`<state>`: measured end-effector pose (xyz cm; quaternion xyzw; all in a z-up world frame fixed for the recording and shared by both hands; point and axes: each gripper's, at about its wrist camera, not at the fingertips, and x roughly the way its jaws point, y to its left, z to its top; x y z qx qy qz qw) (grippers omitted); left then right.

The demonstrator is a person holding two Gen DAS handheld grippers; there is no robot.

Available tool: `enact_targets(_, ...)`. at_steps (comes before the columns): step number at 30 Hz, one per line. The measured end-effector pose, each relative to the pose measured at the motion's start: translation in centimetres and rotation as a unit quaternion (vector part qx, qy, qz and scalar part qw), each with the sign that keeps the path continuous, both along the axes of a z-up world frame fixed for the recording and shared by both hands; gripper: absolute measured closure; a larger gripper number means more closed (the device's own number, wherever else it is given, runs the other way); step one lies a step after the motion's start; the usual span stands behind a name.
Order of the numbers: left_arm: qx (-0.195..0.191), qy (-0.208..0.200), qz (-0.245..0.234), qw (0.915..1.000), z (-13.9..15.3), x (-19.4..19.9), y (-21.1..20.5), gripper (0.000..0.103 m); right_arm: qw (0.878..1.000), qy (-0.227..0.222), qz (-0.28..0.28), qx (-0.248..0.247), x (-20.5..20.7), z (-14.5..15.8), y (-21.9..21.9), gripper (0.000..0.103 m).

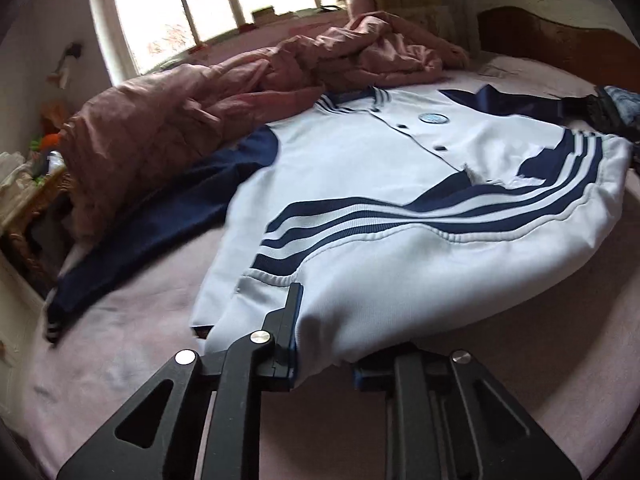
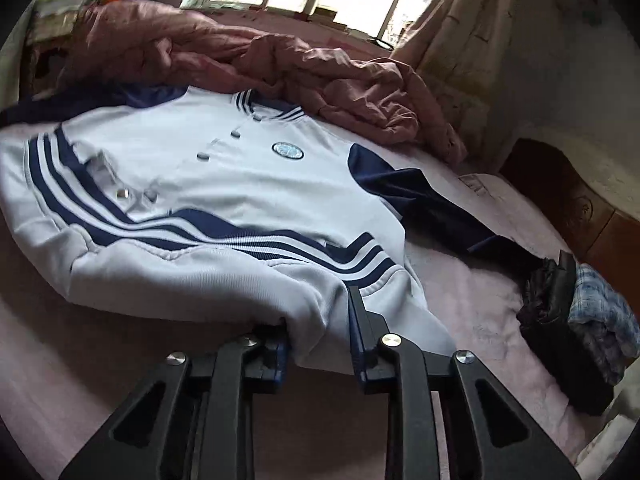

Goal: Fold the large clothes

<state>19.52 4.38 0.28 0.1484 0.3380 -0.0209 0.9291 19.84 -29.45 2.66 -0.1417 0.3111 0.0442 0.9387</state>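
Left wrist view: the left gripper (image 1: pixel 320 344) is pinching the near hem of the white jacket (image 1: pixel 380 168), bunched cloth filling the gap between its fingers. Right wrist view, same story: the right gripper (image 2: pixel 320 320) is clamped on the hem, lifting it off the pink bedsheet (image 2: pixel 480 300). Far behind, a crumpled pink duvet (image 1: pixel 192 92) lies by the window (image 1: pixel 208 0); folded dark clothes (image 2: pixel 560 320) sit right.

The jacket (image 1: pixel 360 152) is white with navy sleeves, three navy stripes along its hem and collar, dark buttons and a round pale-blue badge (image 2: pixel 287 150). The quilt (image 1: pixel 192 100) is dusty pink, the bedsheet (image 1: pixel 132 320) paler pink. The headboard (image 2: pixel 580 208) is brown. Beside a black garment (image 2: pixel 548 300) lies blue-and-white checked cloth (image 2: pixel 600 312).
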Motion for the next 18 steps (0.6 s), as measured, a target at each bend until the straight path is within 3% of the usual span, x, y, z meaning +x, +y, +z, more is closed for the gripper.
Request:
enact_targets(1, 0.023, -0.019, 0.0, 0.9996, 0.4, -0.8, -0.4, 0.085, 1.0, 0.01, 0.013, 0.006, -0.5, 0.6, 0.0, 0.081)
enact_targets(3, 0.025, -0.022, -0.008, 0.9994, 0.9, -1.9, -0.6, 0.085, 1.0, 0.004, 0.019, -0.022, -1.8, 1.3, 0.6, 0.081)
enact_targets(5, 0.003, -0.001, -0.019, 0.9998, 1.0, -2.1, -0.2, 0.085, 0.999, 0.006, 0.023, -0.048, -2.5, 1.6, 1.0, 0.081)
enact_targets(9, -0.008, 0.038, -0.034, 0.9987, 0.2, -1.2, 0.3, 0.084, 0.999, 0.028, 0.025, -0.021, -1.8, 2.1, 0.5, 0.081)
enact_targets(12, -0.053, 0.075, -0.016, 0.9957, 0.2, 1.8, 1.4, 0.08, 0.999, 0.042, 0.024, -0.011, 0.5, 2.1, 0.4, 0.079)
enact_targets(14, -0.079, 0.075, 0.002, 0.9941, 0.9, 3.9, 1.8, 0.08, 0.999, 0.047, 0.025, 0.001, 2.6, 2.6, 0.4, 0.078)
enact_targets(18, -0.073, 0.055, 0.015, 0.9957, 2.4, 8.2, 2.1, 0.08, 0.999, 0.034, 0.004, -0.022, 8.0, 3.9, 1.1, 0.078)
